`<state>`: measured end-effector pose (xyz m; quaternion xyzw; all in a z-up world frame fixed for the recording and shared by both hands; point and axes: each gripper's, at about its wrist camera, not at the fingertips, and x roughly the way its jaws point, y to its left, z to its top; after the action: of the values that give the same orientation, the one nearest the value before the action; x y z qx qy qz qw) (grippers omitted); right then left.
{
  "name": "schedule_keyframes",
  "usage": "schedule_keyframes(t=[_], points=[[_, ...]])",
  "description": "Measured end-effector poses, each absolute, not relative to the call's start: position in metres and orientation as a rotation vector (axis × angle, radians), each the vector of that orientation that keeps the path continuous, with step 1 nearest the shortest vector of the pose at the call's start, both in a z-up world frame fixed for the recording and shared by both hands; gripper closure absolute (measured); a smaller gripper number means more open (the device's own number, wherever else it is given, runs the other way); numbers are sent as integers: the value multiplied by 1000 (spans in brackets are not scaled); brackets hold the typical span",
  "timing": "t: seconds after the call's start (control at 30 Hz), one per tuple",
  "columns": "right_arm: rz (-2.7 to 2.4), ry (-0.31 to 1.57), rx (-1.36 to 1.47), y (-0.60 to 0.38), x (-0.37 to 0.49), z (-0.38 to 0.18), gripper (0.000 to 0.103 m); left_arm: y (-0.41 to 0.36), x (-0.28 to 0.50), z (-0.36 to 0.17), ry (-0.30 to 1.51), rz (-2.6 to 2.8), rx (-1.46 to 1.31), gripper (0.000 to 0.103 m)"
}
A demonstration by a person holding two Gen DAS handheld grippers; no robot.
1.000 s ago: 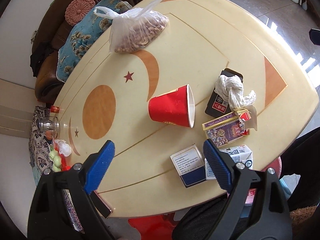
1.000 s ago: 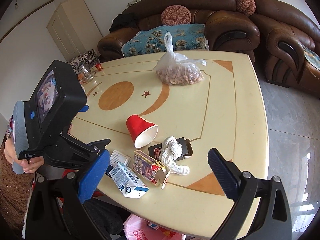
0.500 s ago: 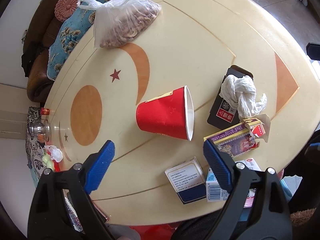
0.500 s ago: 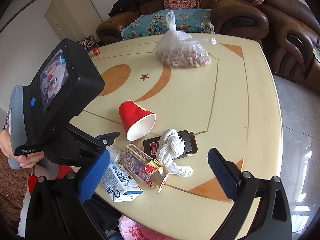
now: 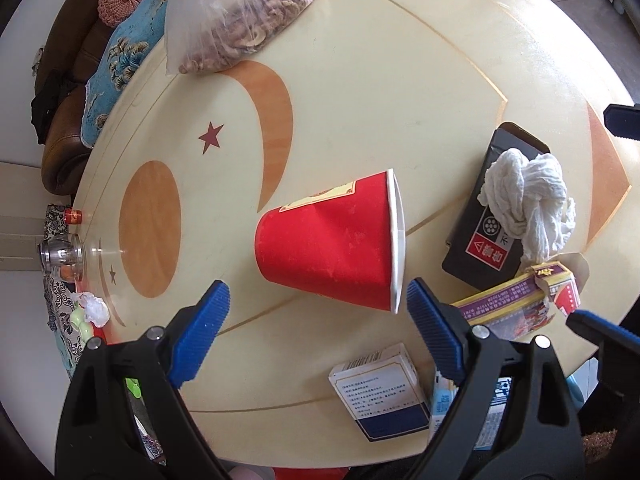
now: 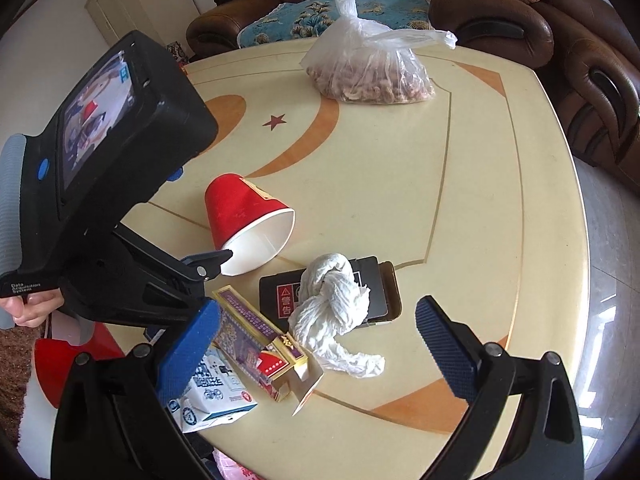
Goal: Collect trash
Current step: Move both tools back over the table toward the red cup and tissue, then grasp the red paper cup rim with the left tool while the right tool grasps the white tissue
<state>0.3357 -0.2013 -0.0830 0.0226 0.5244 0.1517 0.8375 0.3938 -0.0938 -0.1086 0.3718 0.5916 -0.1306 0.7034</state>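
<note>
A red paper cup [image 5: 332,240] [image 6: 240,216] lies on its side on the cream table [image 5: 400,80]. My left gripper [image 5: 316,304] hangs open just above it, blue pads either side of the cup's near edge, not touching. A crumpled white tissue [image 5: 528,204] [image 6: 332,304] rests on a flat black box [image 5: 492,216] [image 6: 380,284]. My right gripper [image 6: 320,320] is open over the tissue, nothing between its pads. A purple and gold carton [image 6: 256,336] [image 5: 516,304] with an open flap, a white and blue box [image 5: 380,396] and a milk carton [image 6: 212,392] lie by the near edge.
A clear plastic bag of nuts [image 5: 240,20] [image 6: 372,68] sits at the far side of the table. Brown sofas [image 6: 520,20] with cushions stand behind. A red container [image 6: 60,364] and a pink bag [image 6: 232,464] show below the near table edge. A hand [image 6: 28,308] holds the left gripper.
Both grippers have sunk toward the table: the cup fills more of the left view, the tissue and cartons more of the right. Jaws stay wide; nothing has been picked up.
</note>
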Motion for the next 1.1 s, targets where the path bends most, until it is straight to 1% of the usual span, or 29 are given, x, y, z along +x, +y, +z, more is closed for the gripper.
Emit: schedule_keyframes(t=[0.3, 0.37, 0.53, 0.6, 0.67, 0.8, 0.83, 0.9, 0.93, 0.97, 1.1], points=[[284, 1077, -94, -189, 344, -105, 8, -96, 400, -121, 1307, -297, 830, 15], [288, 1078, -103, -187, 348, -110, 12, -97, 400, -123, 1305, -301, 828, 15], [314, 1103, -100, -183, 351, -122, 29, -97, 404, -129, 1318, -296, 836, 16], [320, 1115, -96, -182, 351, -127, 36, -96, 405, -132, 1325, -291, 836, 20], [314, 1112, -99, -181, 351, -130, 43, -94, 406, -134, 1334, -282, 833, 27], [311, 1099, -103, -182, 350, -128, 58, -91, 407, -132, 1328, -271, 831, 33], [313, 1099, -96, -183, 350, -127, 60, -90, 406, -130, 1325, -274, 826, 37], [317, 1106, -81, -184, 351, -127, 64, -89, 404, -126, 1318, -277, 826, 44], [314, 1106, -78, -185, 351, -126, 68, -89, 403, -124, 1314, -276, 828, 48], [316, 1109, -71, -186, 351, -126, 70, -89, 402, -123, 1310, -273, 829, 51], [296, 1100, -65, -188, 348, -123, 75, -85, 398, -117, 1293, -260, 828, 61]])
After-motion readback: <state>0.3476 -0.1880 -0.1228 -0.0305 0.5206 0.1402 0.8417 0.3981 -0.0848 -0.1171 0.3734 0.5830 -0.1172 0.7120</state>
